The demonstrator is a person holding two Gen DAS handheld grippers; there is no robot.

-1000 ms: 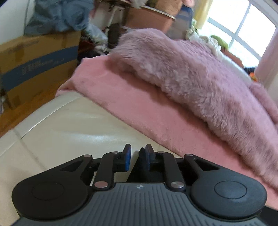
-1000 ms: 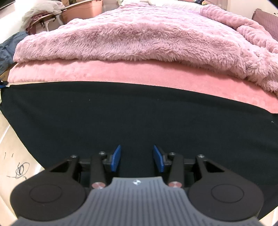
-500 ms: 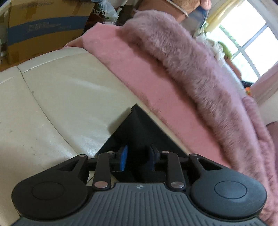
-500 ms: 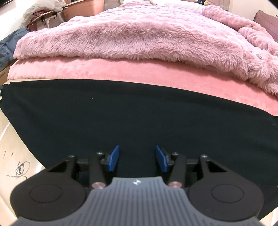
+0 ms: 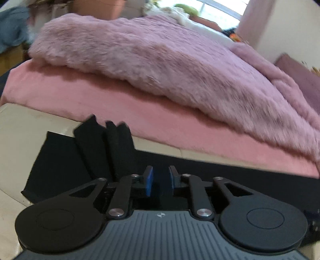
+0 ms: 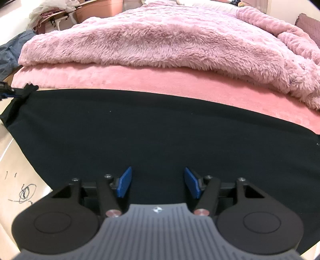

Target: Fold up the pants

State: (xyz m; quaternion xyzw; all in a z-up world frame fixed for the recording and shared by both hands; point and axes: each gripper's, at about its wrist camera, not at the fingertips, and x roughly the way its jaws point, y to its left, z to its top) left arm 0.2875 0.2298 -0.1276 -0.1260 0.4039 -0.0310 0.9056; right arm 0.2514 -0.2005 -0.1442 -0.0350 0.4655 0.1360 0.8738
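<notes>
Black pants lie spread flat on a cream surface in front of the bed. In the left wrist view the pants show a lifted, bunched corner standing up just left of my left gripper, whose blue pads have a narrow gap with dark cloth between them. My right gripper is open, its pads wide apart, low over the middle of the pants. The left gripper also shows at the far left edge of the right wrist view, holding the pants' corner.
A pink sheet and a fluffy pink blanket cover the bed behind the pants. The cream surface carries pen scribbles at left. Boxes and piled clothes stand beyond the bed's left end.
My left gripper swung right along the pants' edge and a corner of the cloth now stands lifted beside it. My right gripper's pads opened wider; it stayed in place.
</notes>
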